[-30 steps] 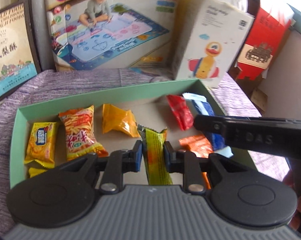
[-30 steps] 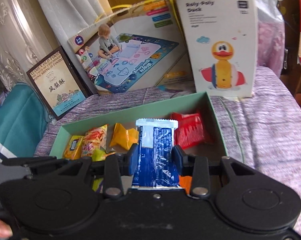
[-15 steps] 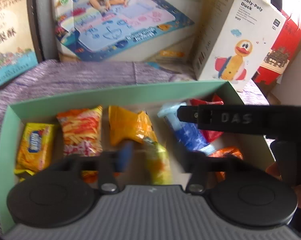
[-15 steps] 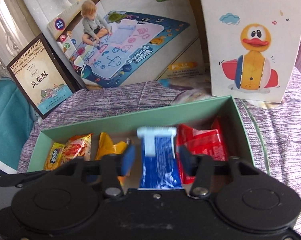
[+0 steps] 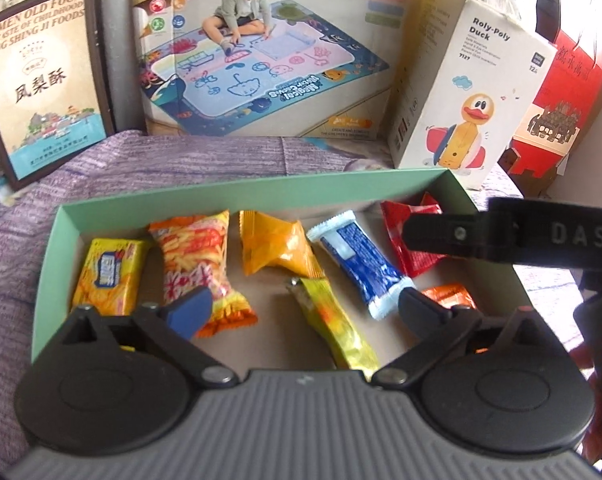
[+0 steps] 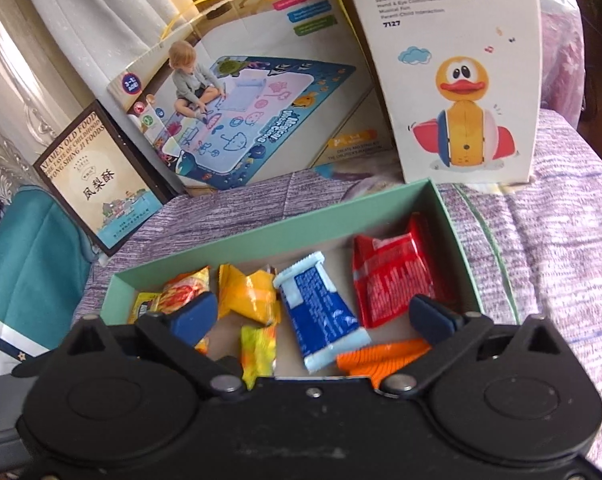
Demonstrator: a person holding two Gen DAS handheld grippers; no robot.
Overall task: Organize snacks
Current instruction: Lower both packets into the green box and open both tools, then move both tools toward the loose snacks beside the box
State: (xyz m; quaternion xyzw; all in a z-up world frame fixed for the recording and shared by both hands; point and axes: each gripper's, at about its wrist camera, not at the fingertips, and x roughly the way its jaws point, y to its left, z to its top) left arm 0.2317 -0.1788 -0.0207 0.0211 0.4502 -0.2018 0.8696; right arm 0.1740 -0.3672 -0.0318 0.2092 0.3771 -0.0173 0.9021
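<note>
With both tools hovering over the green box (image 5: 229,196), the left gripper (image 5: 303,308) gapes wide, jaws empty, touching nothing. Right gripper (image 6: 313,312) is spread just as wide, gripping nothing either. Lying in the box, left to right along the far side: yellow pack (image 5: 109,276), noodle bag (image 5: 197,256), orange pouch (image 5: 275,248), blue bar (image 5: 359,262), red packet (image 5: 411,240). Near side, a green-yellow stick (image 5: 335,324) sits between the left jaws, and an orange wrapper (image 6: 381,356) lies at the right.
</note>
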